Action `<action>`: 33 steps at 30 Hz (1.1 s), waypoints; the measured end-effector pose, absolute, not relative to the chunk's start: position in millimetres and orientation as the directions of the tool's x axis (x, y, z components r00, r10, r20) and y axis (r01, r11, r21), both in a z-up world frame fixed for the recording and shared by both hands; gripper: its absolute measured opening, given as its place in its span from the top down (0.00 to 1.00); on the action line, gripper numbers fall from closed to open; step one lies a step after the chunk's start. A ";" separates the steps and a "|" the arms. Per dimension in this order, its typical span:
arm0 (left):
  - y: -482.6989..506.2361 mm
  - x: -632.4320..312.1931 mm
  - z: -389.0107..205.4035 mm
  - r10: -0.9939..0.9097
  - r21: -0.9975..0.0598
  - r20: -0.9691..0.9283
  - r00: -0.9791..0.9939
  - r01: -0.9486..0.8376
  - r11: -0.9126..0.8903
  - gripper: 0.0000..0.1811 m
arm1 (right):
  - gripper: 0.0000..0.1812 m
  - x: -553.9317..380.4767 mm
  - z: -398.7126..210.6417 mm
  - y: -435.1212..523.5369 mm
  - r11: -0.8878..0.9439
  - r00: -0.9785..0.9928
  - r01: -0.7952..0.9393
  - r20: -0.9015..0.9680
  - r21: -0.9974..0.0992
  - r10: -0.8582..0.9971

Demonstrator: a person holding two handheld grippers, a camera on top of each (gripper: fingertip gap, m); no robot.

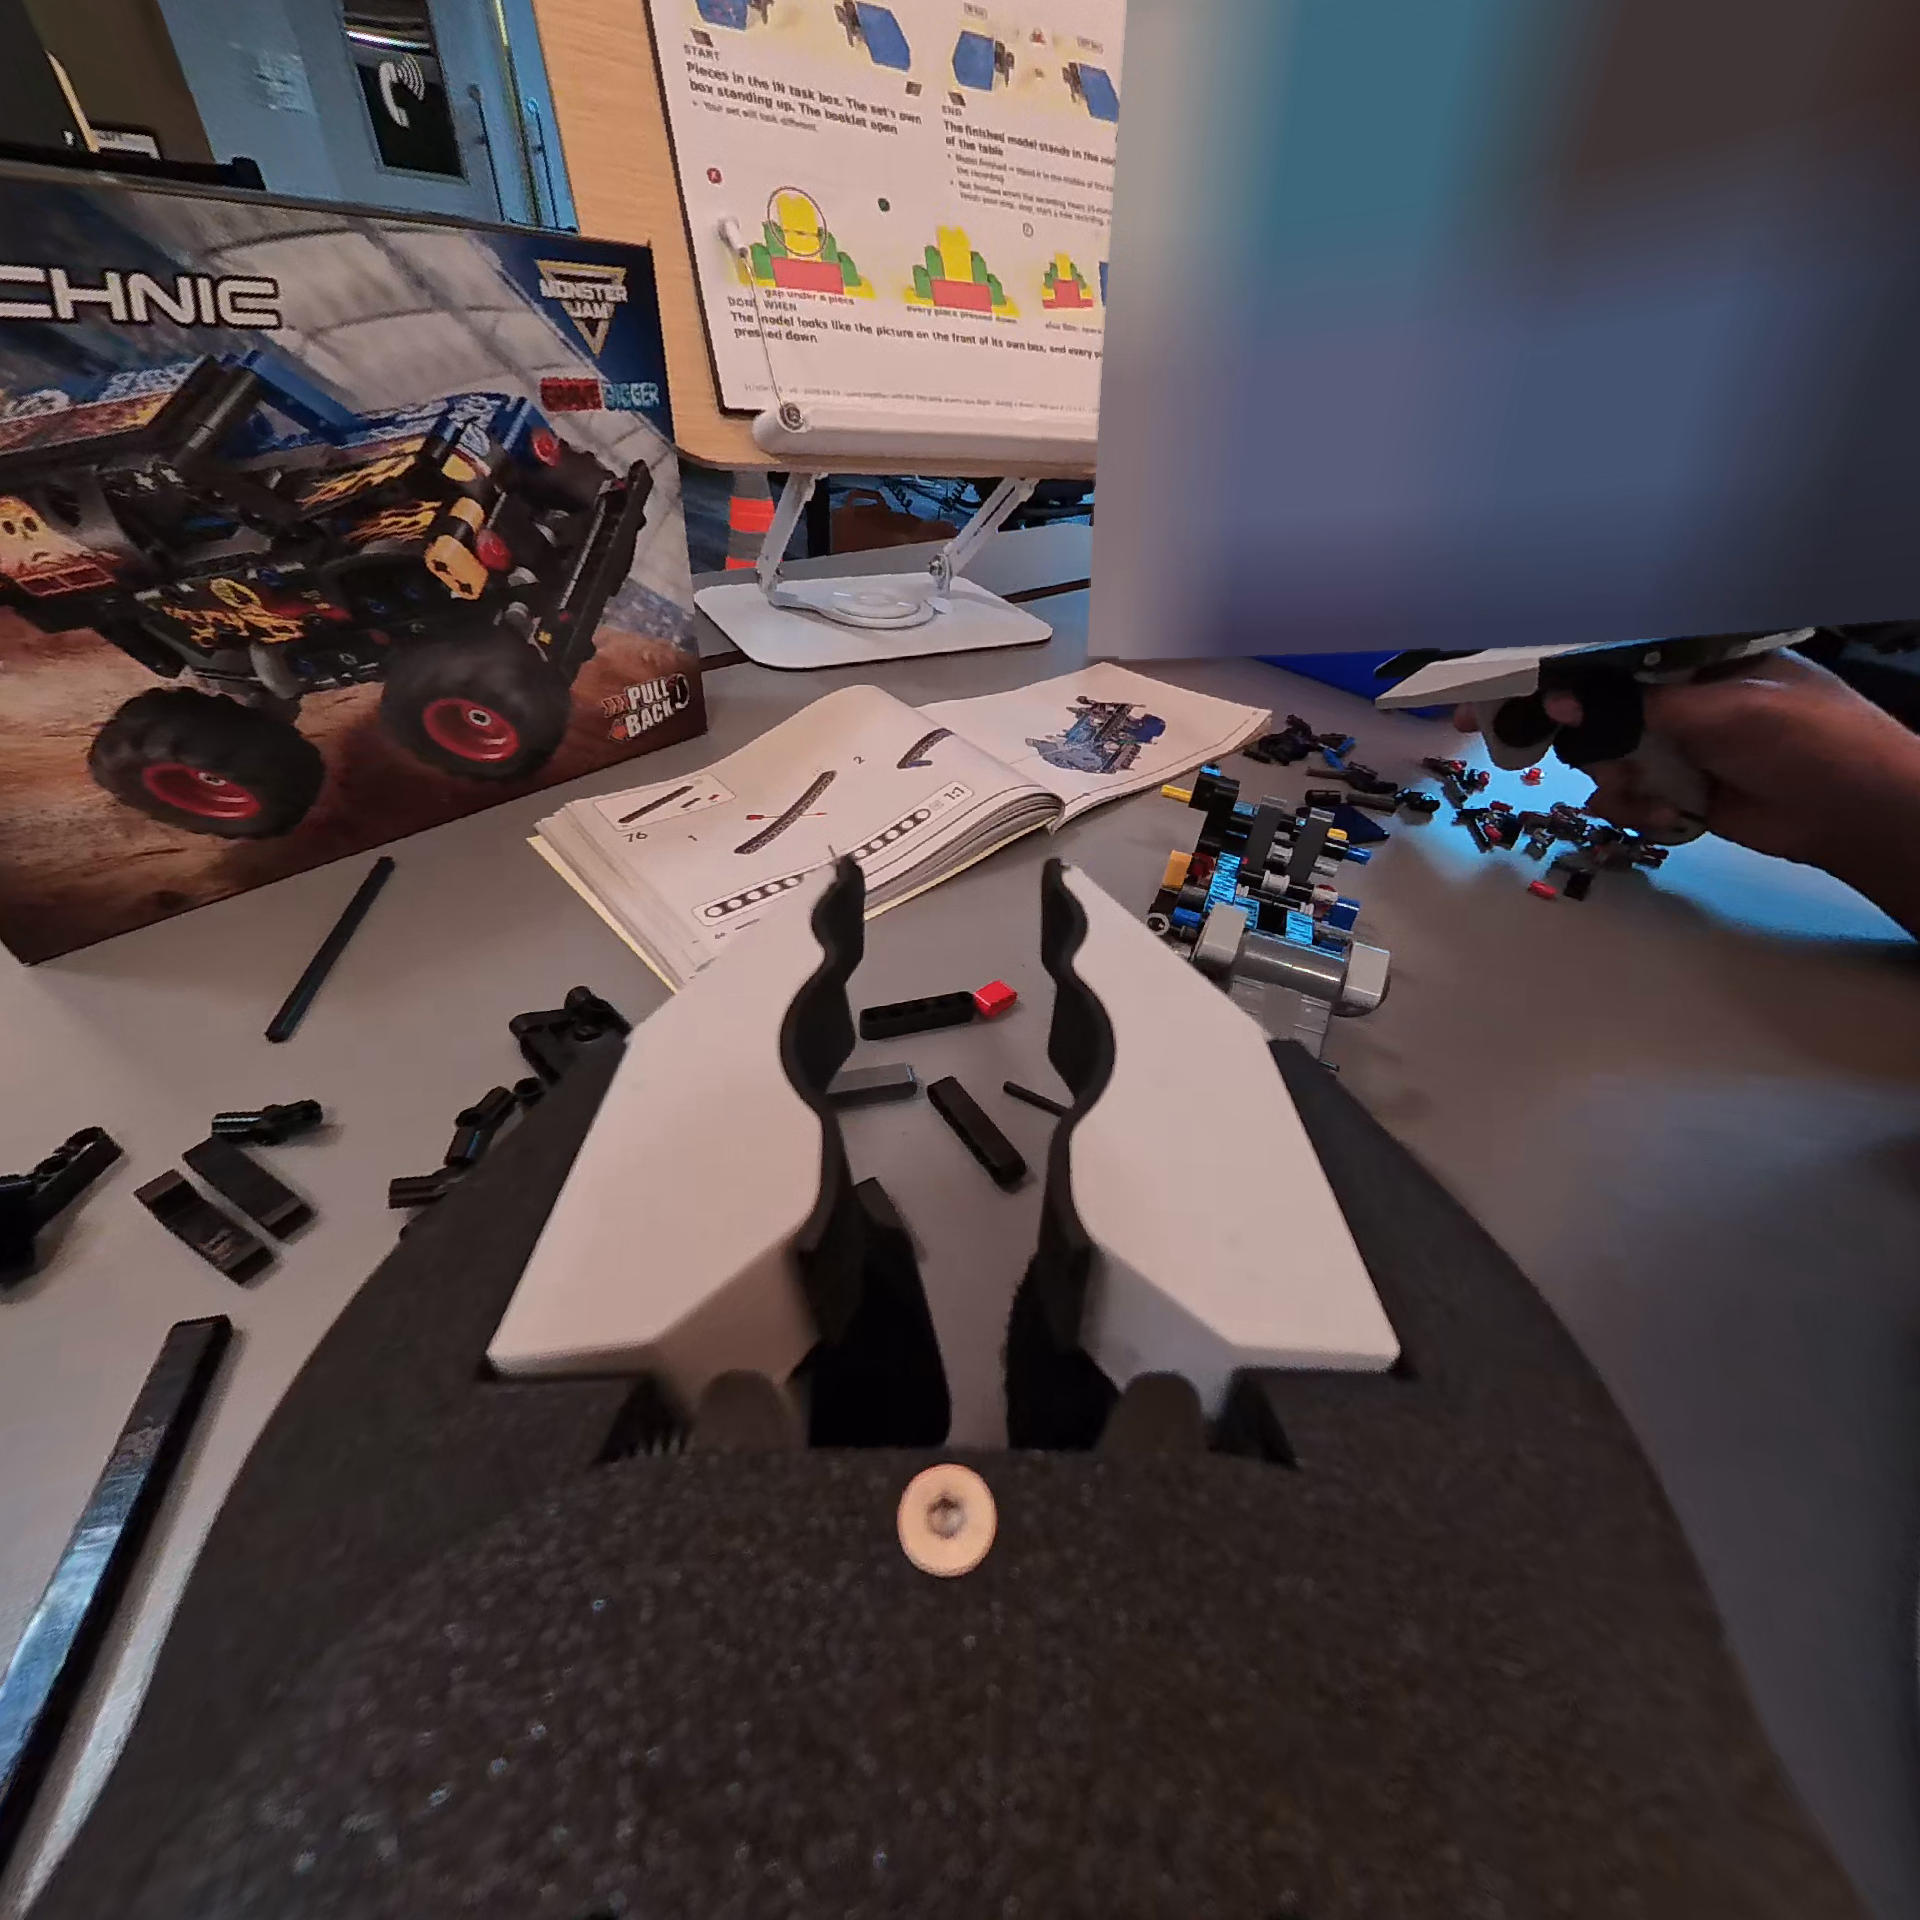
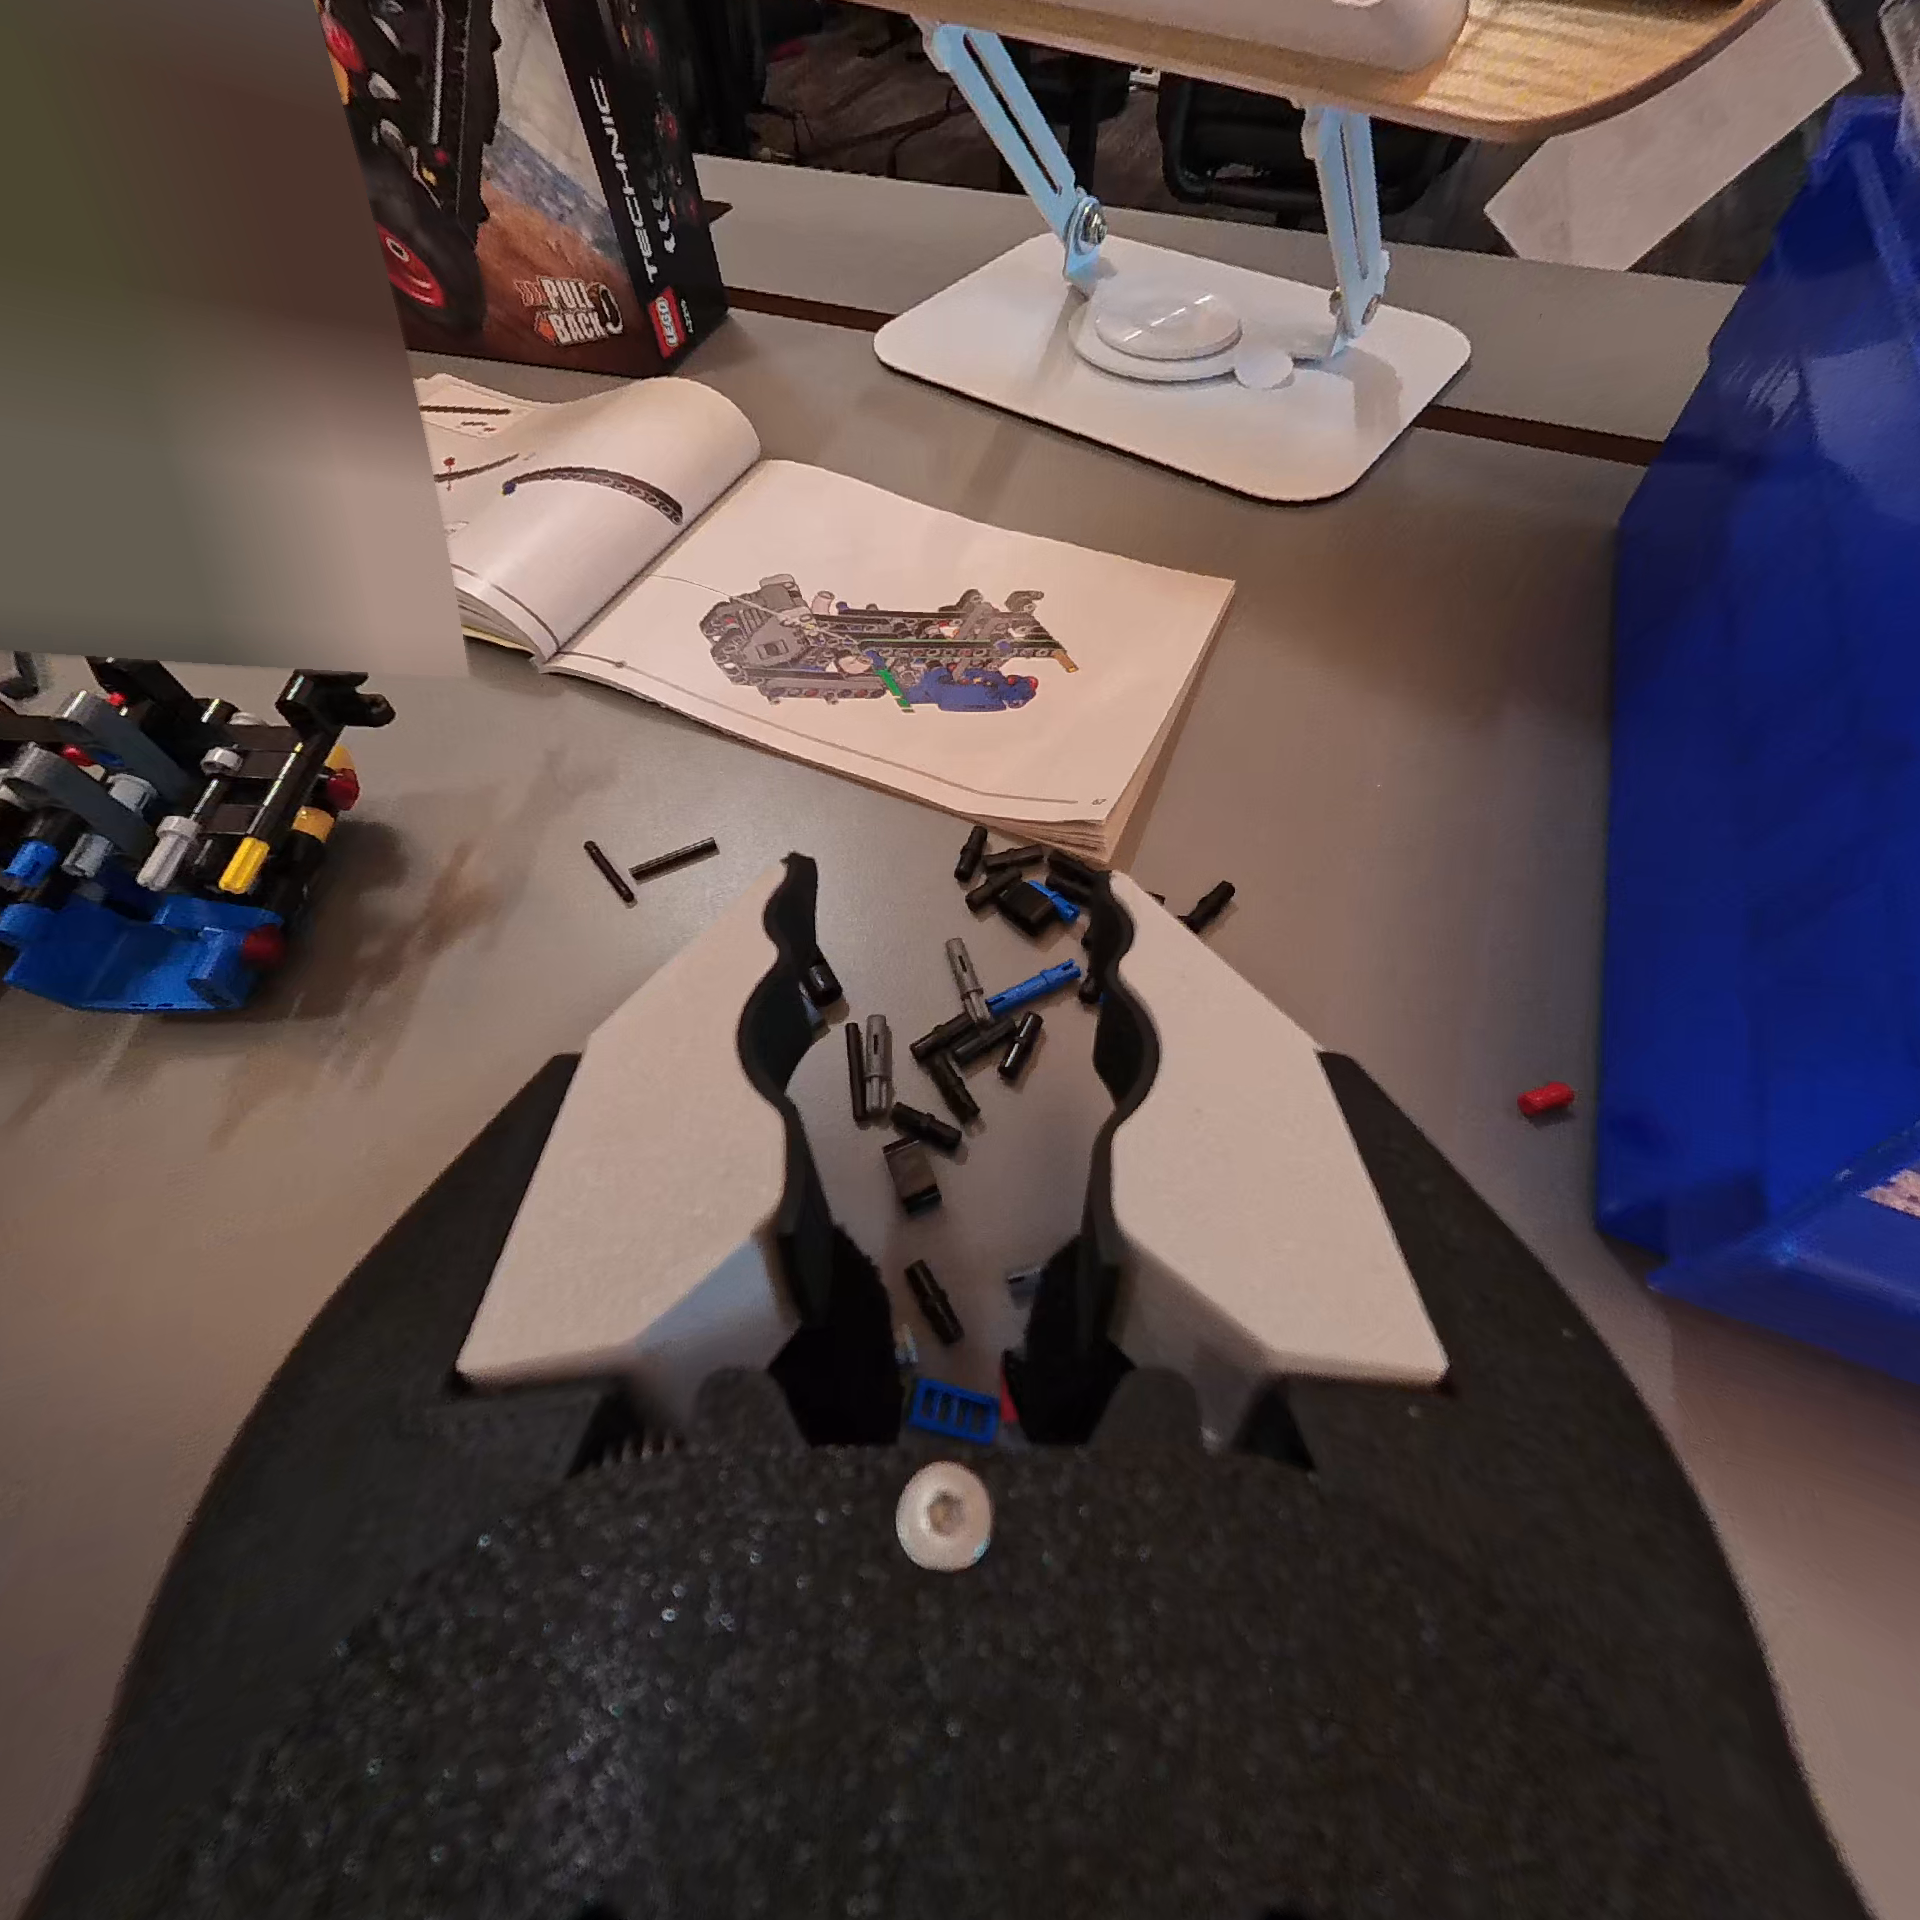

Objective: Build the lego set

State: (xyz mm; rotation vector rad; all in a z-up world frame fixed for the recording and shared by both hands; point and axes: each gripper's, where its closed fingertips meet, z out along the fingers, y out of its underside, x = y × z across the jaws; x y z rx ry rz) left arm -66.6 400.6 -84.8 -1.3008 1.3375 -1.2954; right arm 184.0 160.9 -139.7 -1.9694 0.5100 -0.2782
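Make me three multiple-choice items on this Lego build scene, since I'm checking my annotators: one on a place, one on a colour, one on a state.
1. Where does the instruction booklet lie relative to the set's box?
A. On the table in front of the box
B. Inside the blue bin
C. On top of the box

2. What colour is the stray pin lying beside the blue bin?
A. Yellow
B. Red
C. Green

3. In what state is the right gripper?
A. Shut on a blue pin
B. Shut with nothing in it
C. Open over loose pins

Answers: 1 A, the booklet lies open on the grey table, just before the standing box. 2 B, the small red pin sits near the bin's wall. 3 C, its fingers stand apart with loose pins on the table between them.
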 end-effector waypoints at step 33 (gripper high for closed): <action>400.3 -65.1 -88.7 -0.993 -0.988 0.068 -0.101 -0.142 -0.053 0.83 | 0.73 182.6 -141.0 161.4 -0.395 0.887 -0.198 0.009 -0.897 -0.462</action>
